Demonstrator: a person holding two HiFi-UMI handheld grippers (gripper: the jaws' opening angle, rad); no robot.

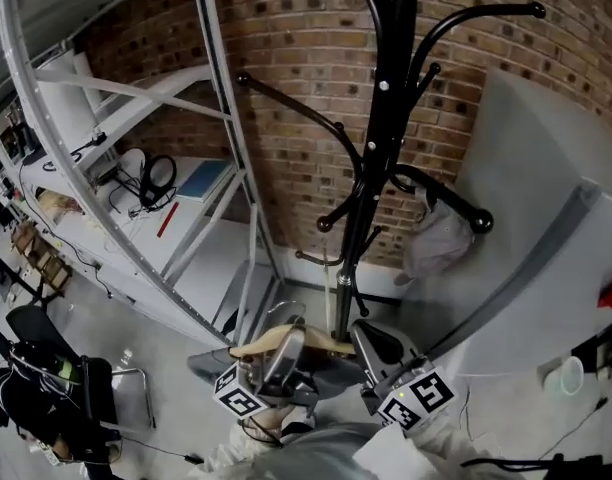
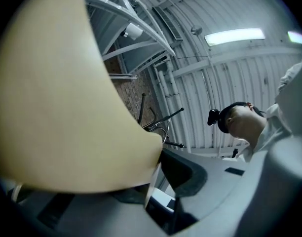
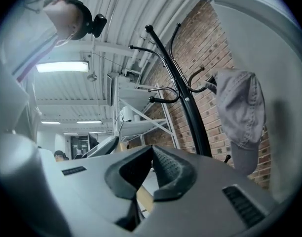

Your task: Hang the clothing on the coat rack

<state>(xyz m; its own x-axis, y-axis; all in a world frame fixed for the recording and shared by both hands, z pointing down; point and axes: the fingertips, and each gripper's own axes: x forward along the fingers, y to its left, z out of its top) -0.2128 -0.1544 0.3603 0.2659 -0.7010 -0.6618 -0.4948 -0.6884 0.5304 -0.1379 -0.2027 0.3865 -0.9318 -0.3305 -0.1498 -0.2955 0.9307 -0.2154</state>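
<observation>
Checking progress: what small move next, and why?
Probably raise the wooden hanger, clamped in the left gripper and right gripper, toward a bare arm of the coat rack: the hanger hook sits below the arms, and a gray cap occupies one.

The black coat rack (image 1: 384, 118) stands upright close to the brick wall (image 1: 286, 48); its foot on the grey floor (image 1: 136, 318) is hidden. A grey cap (image 1: 438, 236) hangs from one of its lower hooks, on the right side of the pole. To the left, behind a metal frame (image 1: 221, 98), a white worktop (image 1: 201, 243) runs along the wall. On it lie black headphones (image 1: 158, 176), a flat blue folder (image 1: 203, 179) just beside them, and a red pen (image 1: 167, 219) nearer to the front edge.
</observation>
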